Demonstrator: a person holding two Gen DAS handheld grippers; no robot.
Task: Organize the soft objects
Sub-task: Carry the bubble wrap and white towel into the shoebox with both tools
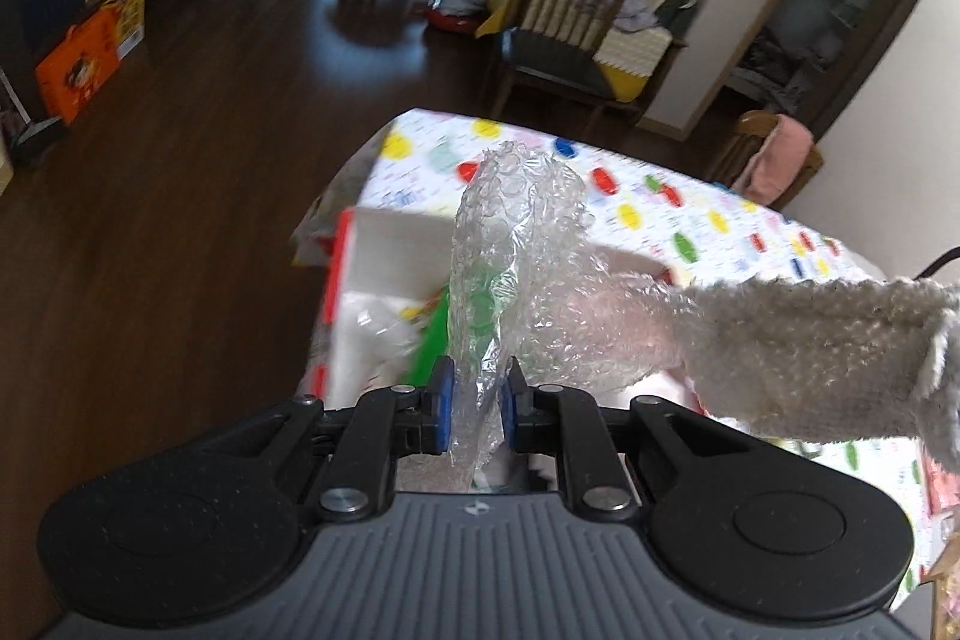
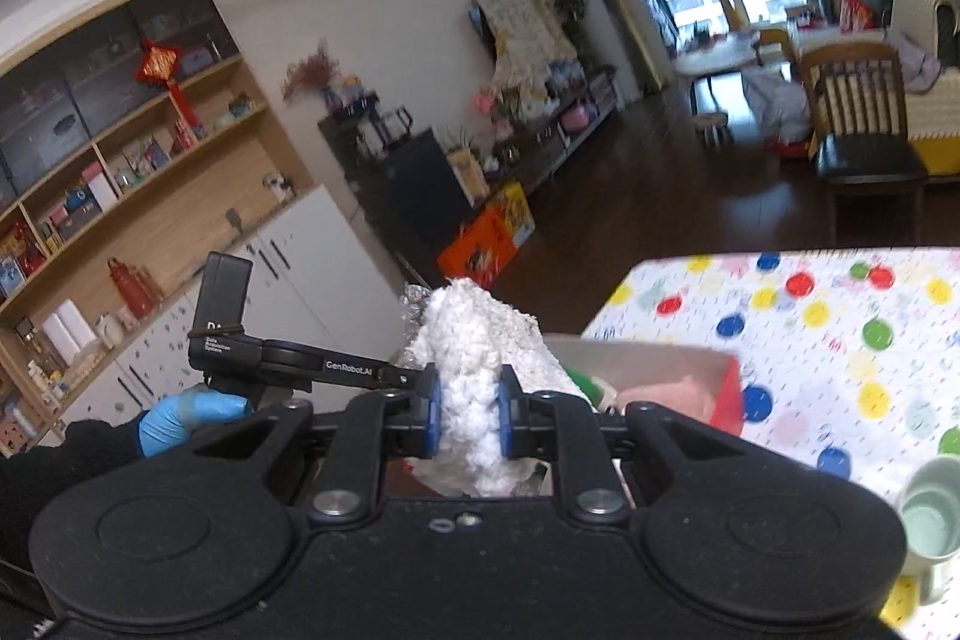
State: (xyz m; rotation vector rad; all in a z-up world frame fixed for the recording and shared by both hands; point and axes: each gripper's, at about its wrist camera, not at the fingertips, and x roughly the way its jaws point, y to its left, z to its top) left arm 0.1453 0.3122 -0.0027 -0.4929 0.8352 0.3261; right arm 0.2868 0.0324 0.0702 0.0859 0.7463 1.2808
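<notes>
My left gripper (image 1: pixel 475 403) is shut on a crumpled sheet of clear bubble wrap (image 1: pixel 516 244), which rises in front of the camera above a white box with a red edge (image 1: pixel 372 274). A fluffy white cloth (image 1: pixel 822 346) stretches in from the right, level with the wrap. My right gripper (image 2: pixel 469 415) is shut on that fluffy white cloth (image 2: pixel 480 340); a bit of bubble wrap (image 2: pixel 415 307) shows behind it. The same red-edged box (image 2: pixel 690 382) lies just beyond, with something pink and something green inside. A hand in a blue glove (image 2: pixel 180 415) holds the left gripper at the left.
The table (image 1: pixel 690 214) carries a cloth with coloured dots and ends at the left over a dark wood floor. A pale green cup (image 2: pixel 933 511) stands at the lower right of the right wrist view. A wooden chair (image 1: pixel 558 34) stands beyond the table.
</notes>
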